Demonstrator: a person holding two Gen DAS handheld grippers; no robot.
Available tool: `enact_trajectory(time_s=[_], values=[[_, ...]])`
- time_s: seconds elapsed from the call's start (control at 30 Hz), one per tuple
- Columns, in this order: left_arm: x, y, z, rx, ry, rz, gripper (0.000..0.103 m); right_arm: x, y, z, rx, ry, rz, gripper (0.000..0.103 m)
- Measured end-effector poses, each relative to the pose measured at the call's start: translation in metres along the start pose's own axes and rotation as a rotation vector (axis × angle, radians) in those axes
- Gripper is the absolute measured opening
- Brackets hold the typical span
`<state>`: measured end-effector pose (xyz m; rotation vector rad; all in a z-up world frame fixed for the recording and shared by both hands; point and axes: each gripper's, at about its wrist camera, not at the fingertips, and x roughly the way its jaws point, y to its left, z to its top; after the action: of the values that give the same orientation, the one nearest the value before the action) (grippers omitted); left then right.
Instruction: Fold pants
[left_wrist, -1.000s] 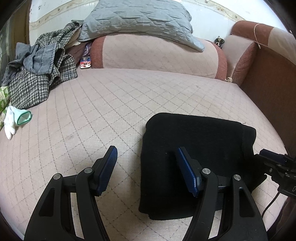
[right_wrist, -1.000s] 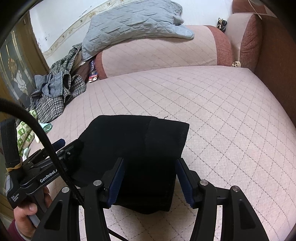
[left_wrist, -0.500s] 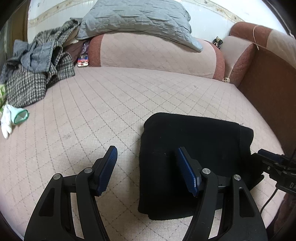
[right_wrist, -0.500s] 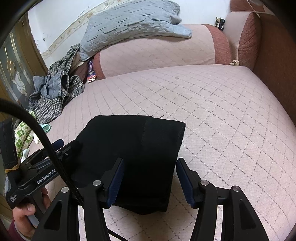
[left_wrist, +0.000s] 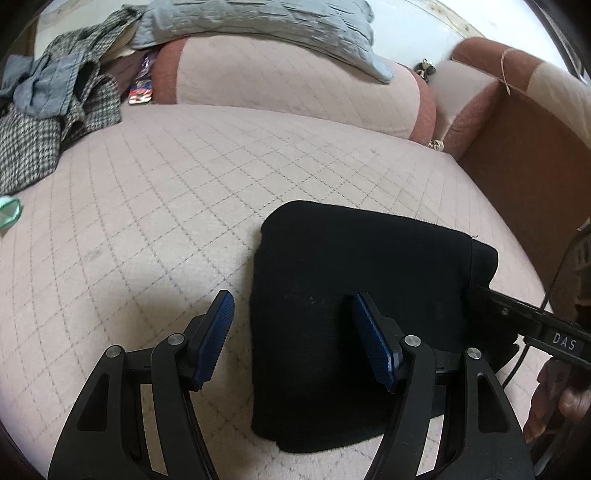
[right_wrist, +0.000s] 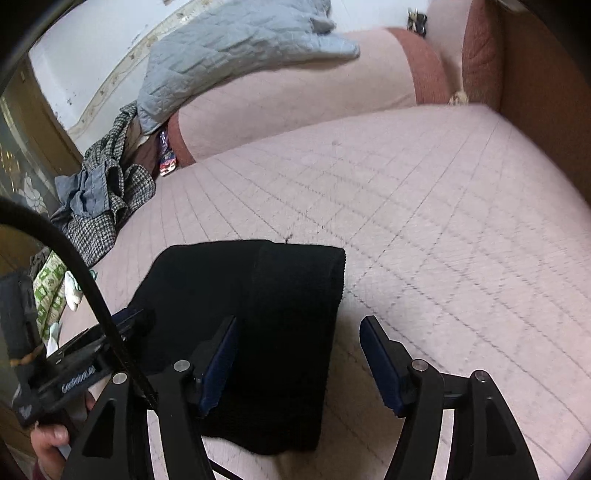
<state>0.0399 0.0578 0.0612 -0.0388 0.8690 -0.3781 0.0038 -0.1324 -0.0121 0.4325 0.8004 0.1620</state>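
The black pants (left_wrist: 369, 266) lie folded into a thick rectangle on the pink quilted bed (left_wrist: 166, 206). My left gripper (left_wrist: 292, 299) hovers over their left edge, one finger above the bedding and the other above the cloth. Its jaws are opening and the pads press on nothing. My right gripper (right_wrist: 299, 321) straddles the right edge of the pants (right_wrist: 240, 280), open, with the left pad over the cloth and the right over bare bedding. Each gripper shows in the other's view: the right gripper (left_wrist: 517, 317) at the pants' right side, the left gripper (right_wrist: 92, 354) at their left.
A pile of checked and blue clothes (left_wrist: 55, 110) lies at the far left. A pink bolster (left_wrist: 288, 85) with a grey quilted cushion (left_wrist: 258, 22) runs along the back. A brown upholstered side (left_wrist: 517, 147) bounds the bed on the right. A hand (left_wrist: 554, 398) holds the right gripper.
The right gripper has dropped closer to the pants and rolled, so its view now tilts. The left gripper's view has tipped downward and its jaws stand slightly wider. The pants have not moved.
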Motion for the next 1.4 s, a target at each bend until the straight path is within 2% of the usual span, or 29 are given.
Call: enact_trajectory(time_s=[0.03, 0.13, 0.17, 0.2, 0.23, 0.27, 0.33, 0.47, 0.6, 0.7, 0.73, 0.77, 0.83, 0.93, 1.0, 1.03, 1.07, 1.17, 1.23, 1.3, 1.33, 1.4], values=[[0.003, -0.001, 0.0, 0.004, 0.004, 0.0, 0.074, 0.001, 0.001, -0.001, 0.001, -0.004, 0.016, 0.046], [0.008, -0.003, -0.001, -0.012, 0.037, -0.069, 0.073, -0.011, 0.014, -0.007, -0.077, -0.055, -0.012, 0.033], [0.007, -0.004, 0.0, -0.01, 0.036, -0.067, 0.069, -0.019, 0.016, -0.008, -0.089, -0.062, -0.01, 0.024], [0.004, -0.005, 0.001, 0.0, 0.037, -0.076, 0.066, -0.029, 0.017, -0.008, -0.093, -0.064, 0.005, 0.022], [-0.001, -0.007, 0.001, 0.016, 0.04, -0.088, 0.058, -0.036, 0.017, -0.008, -0.095, -0.064, 0.022, 0.008], [-0.004, -0.008, 0.001, 0.028, 0.04, -0.098, 0.056, -0.044, 0.017, -0.008, -0.097, -0.065, 0.038, 0.004], [-0.01, -0.014, -0.002, 0.065, 0.03, -0.097, 0.055, -0.05, 0.015, -0.013, -0.115, -0.048, 0.014, 0.004], [-0.002, -0.023, -0.005, 0.114, 0.037, -0.038, 0.055, -0.025, 0.009, -0.021, -0.125, 0.0, -0.045, 0.004], [-0.005, -0.015, -0.003, 0.077, 0.04, -0.059, 0.055, -0.03, 0.014, -0.019, -0.161, -0.003, -0.075, 0.004], [-0.017, -0.014, 0.0, 0.083, 0.001, -0.035, 0.055, -0.043, 0.011, -0.014, -0.144, -0.051, -0.082, 0.005], [-0.024, -0.014, 0.002, 0.093, -0.034, -0.012, 0.055, -0.046, 0.008, -0.012, -0.124, -0.067, -0.083, 0.014], [-0.027, -0.013, 0.003, 0.095, -0.059, 0.002, 0.055, -0.047, 0.005, -0.01, -0.106, -0.079, -0.082, 0.035], [-0.033, -0.01, 0.005, 0.086, -0.103, 0.027, 0.055, -0.044, 0.004, -0.005, -0.088, -0.087, -0.074, 0.061], [-0.028, -0.003, 0.007, 0.062, -0.079, 0.029, 0.055, -0.03, 0.008, 0.006, -0.102, -0.084, -0.08, 0.061], [-0.025, -0.002, 0.005, 0.056, -0.057, 0.018, 0.055, -0.018, 0.013, 0.013, -0.123, -0.08, -0.086, 0.057], [-0.026, -0.003, 0.004, 0.058, -0.06, 0.003, 0.055, -0.012, 0.014, 0.017, -0.136, -0.073, -0.076, 0.032], [-0.027, -0.005, 0.005, 0.063, -0.064, -0.015, 0.055, -0.011, 0.014, 0.019, -0.141, -0.069, -0.079, 0.016], [-0.024, -0.015, 0.0, 0.086, -0.042, -0.052, 0.055, -0.006, 0.019, 0.023, -0.2, -0.062, -0.16, 0.016], [-0.013, -0.021, -0.004, 0.119, -0.002, 0.006, 0.055, 0.002, 0.014, 0.021, -0.203, -0.029, -0.191, 0.016], [-0.006, -0.023, -0.007, 0.11, 0.031, -0.004, 0.056, 0.002, 0.005, 0.019, -0.17, -0.028, -0.193, 0.018], [-0.006, -0.021, -0.007, 0.094, 0.03, -0.01, 0.056, -0.004, 0.001, 0.02, -0.143, -0.033, -0.18, 0.023], [-0.007, -0.018, -0.005, 0.085, 0.03, -0.018, 0.056, -0.015, -0.001, 0.021, -0.117, -0.041, -0.167, 0.024]])
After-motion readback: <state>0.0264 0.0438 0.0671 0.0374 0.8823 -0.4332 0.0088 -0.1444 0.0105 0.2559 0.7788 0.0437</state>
